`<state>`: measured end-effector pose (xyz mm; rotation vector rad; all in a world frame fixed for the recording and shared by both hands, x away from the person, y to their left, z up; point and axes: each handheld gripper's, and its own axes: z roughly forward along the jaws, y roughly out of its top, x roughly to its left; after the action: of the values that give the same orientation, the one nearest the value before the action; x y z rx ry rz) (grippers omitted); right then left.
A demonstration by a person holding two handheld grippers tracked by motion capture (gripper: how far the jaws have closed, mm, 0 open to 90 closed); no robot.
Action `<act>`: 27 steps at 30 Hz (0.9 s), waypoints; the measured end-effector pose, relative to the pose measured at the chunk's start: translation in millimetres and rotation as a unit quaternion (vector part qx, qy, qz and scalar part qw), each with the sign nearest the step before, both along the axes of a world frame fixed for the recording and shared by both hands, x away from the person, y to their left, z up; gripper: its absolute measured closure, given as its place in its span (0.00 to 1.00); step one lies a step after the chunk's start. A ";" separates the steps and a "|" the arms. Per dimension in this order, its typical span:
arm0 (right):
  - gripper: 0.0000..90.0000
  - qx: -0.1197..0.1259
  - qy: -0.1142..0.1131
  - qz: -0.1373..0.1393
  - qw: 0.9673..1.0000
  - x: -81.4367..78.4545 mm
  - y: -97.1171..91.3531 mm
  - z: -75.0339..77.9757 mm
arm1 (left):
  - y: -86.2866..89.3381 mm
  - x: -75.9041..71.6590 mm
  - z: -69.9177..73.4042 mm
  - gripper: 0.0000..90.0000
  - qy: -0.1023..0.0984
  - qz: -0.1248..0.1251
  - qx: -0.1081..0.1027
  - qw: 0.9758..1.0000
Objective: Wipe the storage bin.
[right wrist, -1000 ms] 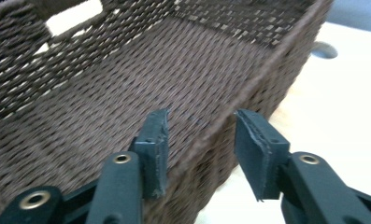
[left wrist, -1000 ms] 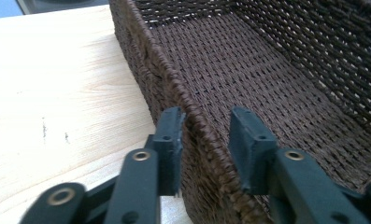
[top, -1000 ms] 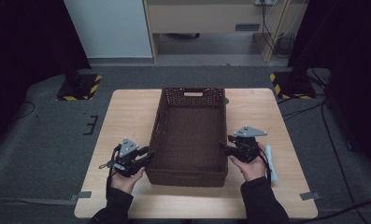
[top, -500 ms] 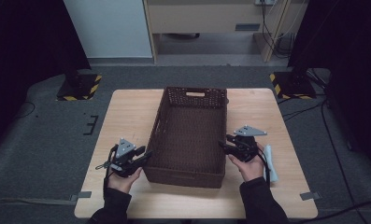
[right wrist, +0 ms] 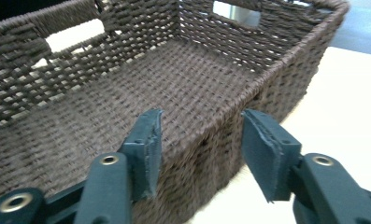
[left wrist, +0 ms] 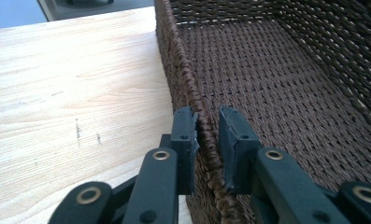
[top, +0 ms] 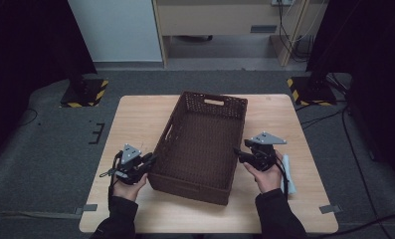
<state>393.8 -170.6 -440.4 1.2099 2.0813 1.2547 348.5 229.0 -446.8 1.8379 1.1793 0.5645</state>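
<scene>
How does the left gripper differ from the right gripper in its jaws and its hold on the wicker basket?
The left gripper has its jaws closed tight on the wall of the brown wicker basket; the right gripper has its jaws wide, astride the opposite wall with gaps at the pads. The left jaws have just been closing, the right jaws opening. Both straddle a long wall near the basket's near end, each in one hand.

Showed a pale wooden surface [top: 135, 124] on grey carpeted floor [top: 46, 149], bare grain at both sides. Carried a dark brown woven basket [top: 200, 139] lying at its middle, long side running away from the near edge. Also bore a small white object [top: 289, 180] near the right edge, too small to identify.
</scene>
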 end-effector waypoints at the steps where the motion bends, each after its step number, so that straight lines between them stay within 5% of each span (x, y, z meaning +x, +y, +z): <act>1: 0.52 0.006 0.003 0.000 1.000 2.0 0.0 -1.8 | 0.5 -0.2 0.0 0.81 0.000 -0.001 -0.001 1.000; 7: 0.63 0.010 0.008 0.016 1.000 2.8 2.6 -4.1 | -1.5 -7.0 -2.1 0.81 0.004 -0.007 0.007 1.000; 17: 0.62 0.003 0.044 0.028 0.999 -4.9 6.1 4.9 | 6.5 4.0 -3.2 0.86 0.004 0.006 0.004 1.000; 22: 0.53 -0.016 0.005 -0.010 1.000 1.4 6.7 3.1 | 9.5 9.3 -4.6 0.87 0.004 0.013 0.001 1.000; 27: 0.55 0.004 0.013 -0.006 1.000 6.9 3.9 -2.5 | 13.3 4.7 -3.0 0.83 0.001 0.008 -0.013 1.000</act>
<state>400.8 -166.7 -442.9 1.2476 2.0856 1.2491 353.2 242.2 -449.7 1.8089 1.1975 0.5535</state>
